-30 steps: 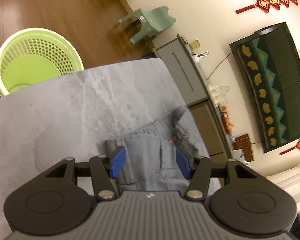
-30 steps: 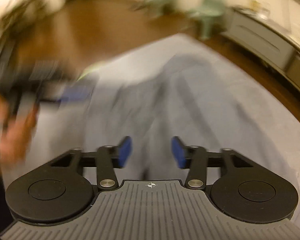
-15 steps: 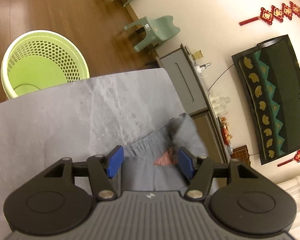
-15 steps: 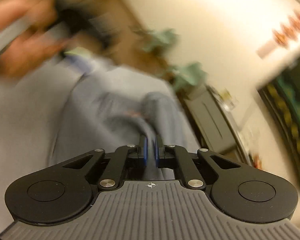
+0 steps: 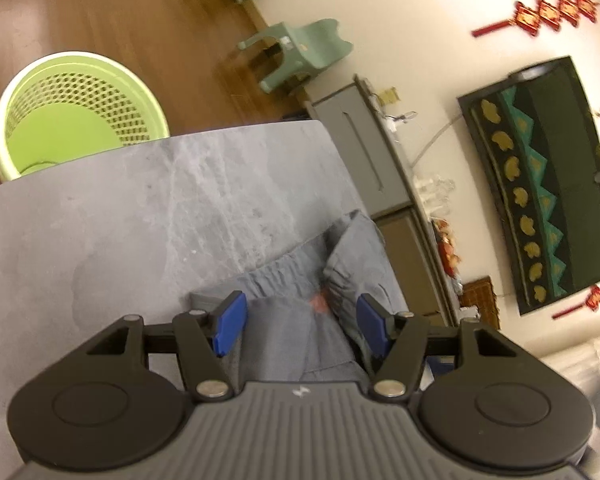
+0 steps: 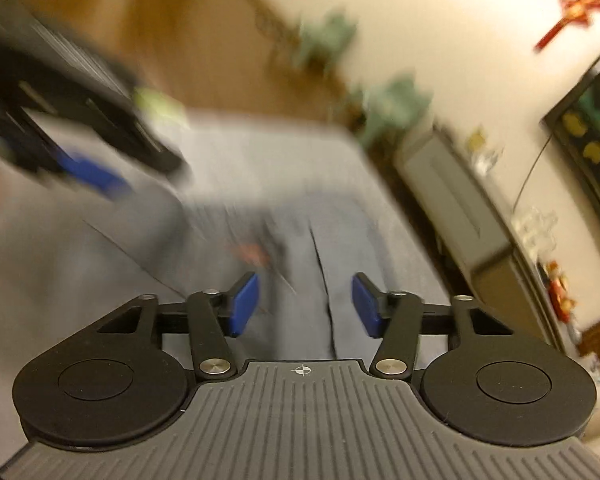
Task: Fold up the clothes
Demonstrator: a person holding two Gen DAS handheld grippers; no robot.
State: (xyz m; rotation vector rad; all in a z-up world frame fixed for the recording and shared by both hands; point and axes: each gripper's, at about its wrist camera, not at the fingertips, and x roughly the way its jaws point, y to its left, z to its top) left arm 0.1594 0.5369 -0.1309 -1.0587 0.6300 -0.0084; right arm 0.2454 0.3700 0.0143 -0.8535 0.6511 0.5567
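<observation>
On the left, the left claw hangs over the grey marbled desk with its blue pads apart. The grey trousers lie on the desk beneath it, the gathered waistband just ahead of the pads, and neither pad is seen pressing on the cloth. Compared with a second ago this view is nearly the same, but the trousers sit differently. A flap of cloth now stands folded up near the desk's right edge, and a small pink label shows at the waistband where none showed before. Beyond the desk's far edge a green basket stands on the wooden floor.

On the right, the change is bigger. Half a second ago the right claw was pinched together on a ridge of the cloth; now its pads are apart and opening, with the trousers lying flat below and between them, untouched by either pad. In my judgement it has just dropped a fold of the garment and let go, so one fold is probably done. The right wrist view is blurred, so the fold's neatness cannot be told.
</observation>
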